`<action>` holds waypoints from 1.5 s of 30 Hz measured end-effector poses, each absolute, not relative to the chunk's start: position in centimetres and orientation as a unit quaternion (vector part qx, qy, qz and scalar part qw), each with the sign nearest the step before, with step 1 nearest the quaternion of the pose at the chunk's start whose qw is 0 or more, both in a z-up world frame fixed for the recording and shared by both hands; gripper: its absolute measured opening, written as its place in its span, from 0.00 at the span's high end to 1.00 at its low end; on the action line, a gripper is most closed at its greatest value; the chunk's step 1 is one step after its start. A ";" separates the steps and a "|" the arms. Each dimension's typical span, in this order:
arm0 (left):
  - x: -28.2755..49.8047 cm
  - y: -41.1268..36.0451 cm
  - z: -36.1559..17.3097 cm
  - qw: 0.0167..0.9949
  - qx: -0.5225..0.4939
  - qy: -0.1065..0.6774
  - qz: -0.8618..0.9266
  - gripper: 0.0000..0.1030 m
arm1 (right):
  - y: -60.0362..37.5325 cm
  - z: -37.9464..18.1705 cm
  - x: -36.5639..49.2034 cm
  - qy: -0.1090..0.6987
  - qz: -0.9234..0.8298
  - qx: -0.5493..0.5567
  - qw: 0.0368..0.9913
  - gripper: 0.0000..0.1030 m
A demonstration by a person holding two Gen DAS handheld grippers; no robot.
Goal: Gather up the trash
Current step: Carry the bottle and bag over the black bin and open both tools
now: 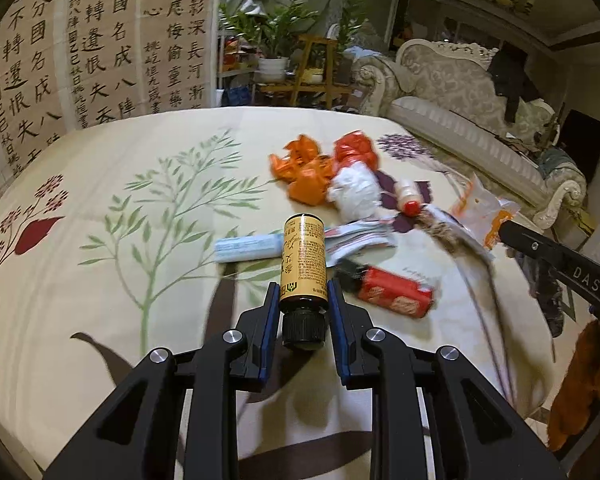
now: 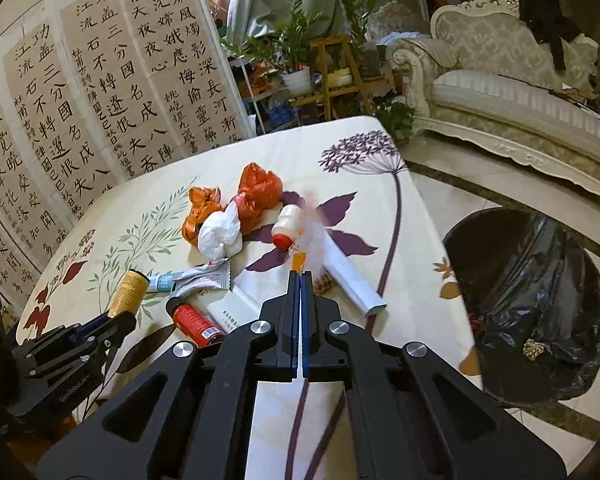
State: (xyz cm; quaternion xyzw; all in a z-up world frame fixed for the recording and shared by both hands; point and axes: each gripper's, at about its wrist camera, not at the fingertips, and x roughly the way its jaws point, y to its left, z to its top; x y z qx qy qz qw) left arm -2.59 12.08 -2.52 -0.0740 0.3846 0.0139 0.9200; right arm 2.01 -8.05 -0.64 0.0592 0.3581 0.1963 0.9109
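My left gripper (image 1: 303, 290) is shut on a yellow-labelled bottle (image 1: 303, 254) with a black cap, held just above the floral tablecloth (image 1: 100, 280). From the right wrist view the same bottle (image 2: 129, 286) sticks out of the left gripper (image 2: 114, 320). My right gripper (image 2: 301, 276) is shut on a thin clear wrapper (image 2: 314, 236) with orange edges, blurred. In the left wrist view that wrapper (image 1: 480, 206) hangs from the right gripper (image 1: 506, 232). Orange bags (image 1: 304, 176), a red bag (image 1: 354, 148), a white wad (image 1: 354, 192) and a red bottle (image 1: 392, 292) lie on the table.
A bin lined with a black bag (image 2: 540, 300) stands on the floor right of the table. A small white bottle (image 2: 286, 226), a white tube (image 2: 352, 280), a sachet (image 2: 196, 278) and papers lie nearby. A calligraphy screen (image 2: 100, 100) stands left, a sofa (image 2: 520, 92) behind.
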 end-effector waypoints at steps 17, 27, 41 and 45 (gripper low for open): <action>1.6 1.6 -0.2 0.931 -0.044 0.348 -0.104 0.76 | -16.6 0.8 1.6 0.321 0.093 0.063 0.940 0.99; 4.4 -5.1 -0.9 0.923 -0.012 0.351 -0.154 0.76 | -23.1 -0.9 2.6 0.323 0.022 0.073 0.943 0.99; 8.2 -11.3 -3.4 0.908 0.038 0.377 -0.177 0.53 | -27.2 -4.1 5.2 0.353 -0.003 0.100 0.930 0.97; 8.4 -11.3 -3.3 0.910 0.033 0.376 -0.172 0.43 | -28.1 -4.6 5.2 0.357 -0.013 0.110 0.928 0.83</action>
